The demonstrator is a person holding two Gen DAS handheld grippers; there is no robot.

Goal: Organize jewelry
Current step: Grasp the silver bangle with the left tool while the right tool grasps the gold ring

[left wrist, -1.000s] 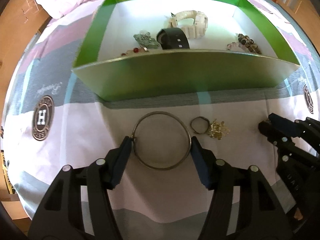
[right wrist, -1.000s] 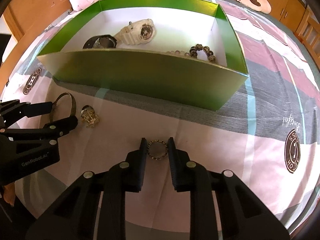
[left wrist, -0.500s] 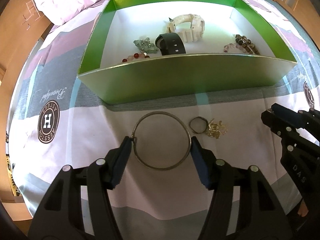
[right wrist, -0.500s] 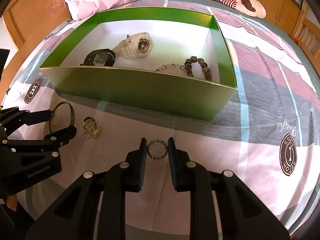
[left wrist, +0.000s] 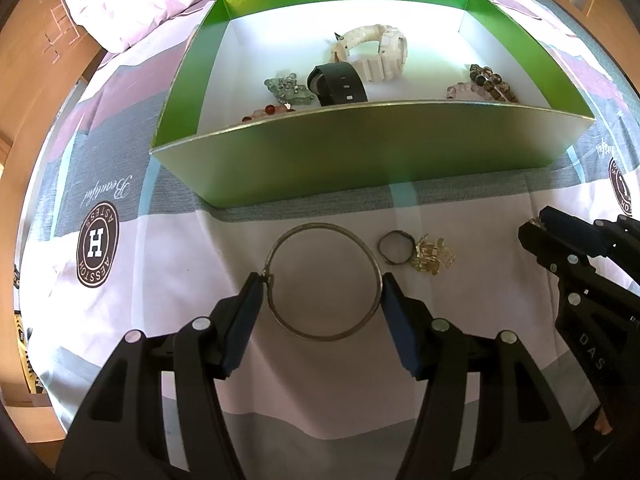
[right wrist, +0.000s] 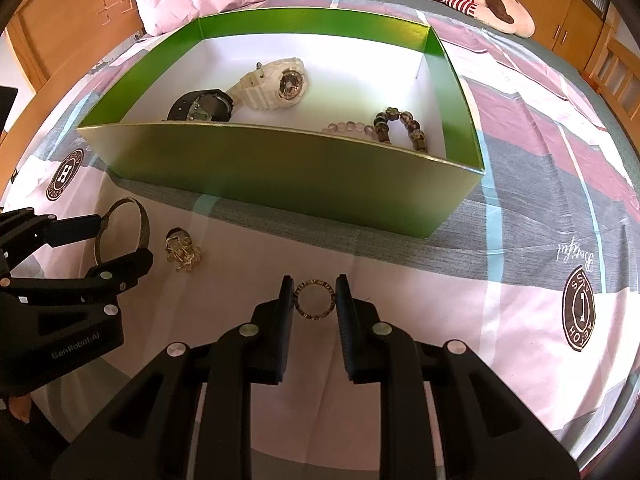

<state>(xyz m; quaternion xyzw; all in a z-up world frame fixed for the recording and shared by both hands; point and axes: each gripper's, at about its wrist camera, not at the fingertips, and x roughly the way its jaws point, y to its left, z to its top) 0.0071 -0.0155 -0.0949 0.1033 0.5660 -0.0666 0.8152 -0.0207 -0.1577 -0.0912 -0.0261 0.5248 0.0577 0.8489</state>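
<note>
Jewelry is split between the green box (left wrist: 360, 152) and the bedspread (left wrist: 320, 400) in front of it. Compared with the pictures from a second ago, both views now look further down into the box and its near wall sits lower in frame, so both grippers appear to have risen; the bangle (left wrist: 323, 280) and the studded ring (right wrist: 314, 298) keep their places between the fingers, which suggests both pieces have been lifted off the cloth. In the inspector's judgement, the carry toward the box is under way and the release is not yet done. The left gripper (left wrist: 323, 292) has its jaws set wide and pressed on opposite sides of the bangle. The right gripper (right wrist: 314, 300) has its jaws drawn close and clamped on the studded ring. Count inside the box: two watches, one white watch (right wrist: 280, 84) and one black watch (right wrist: 202, 106), lying just beside each other; one dark bead bracelet (right wrist: 400, 126) and one pale pink bead bracelet (right wrist: 350, 127) at the right end; one pale green bead cluster (left wrist: 288, 89); and one string of red and pink beads (left wrist: 268, 111), partly hidden by the near wall. Count on the cloth: one small dark ring (left wrist: 395, 247) and one gold cluster (left wrist: 434, 258), touching or nearly so; whether that cluster is one piece or several cannot be told. Held pieces: two.
</note>
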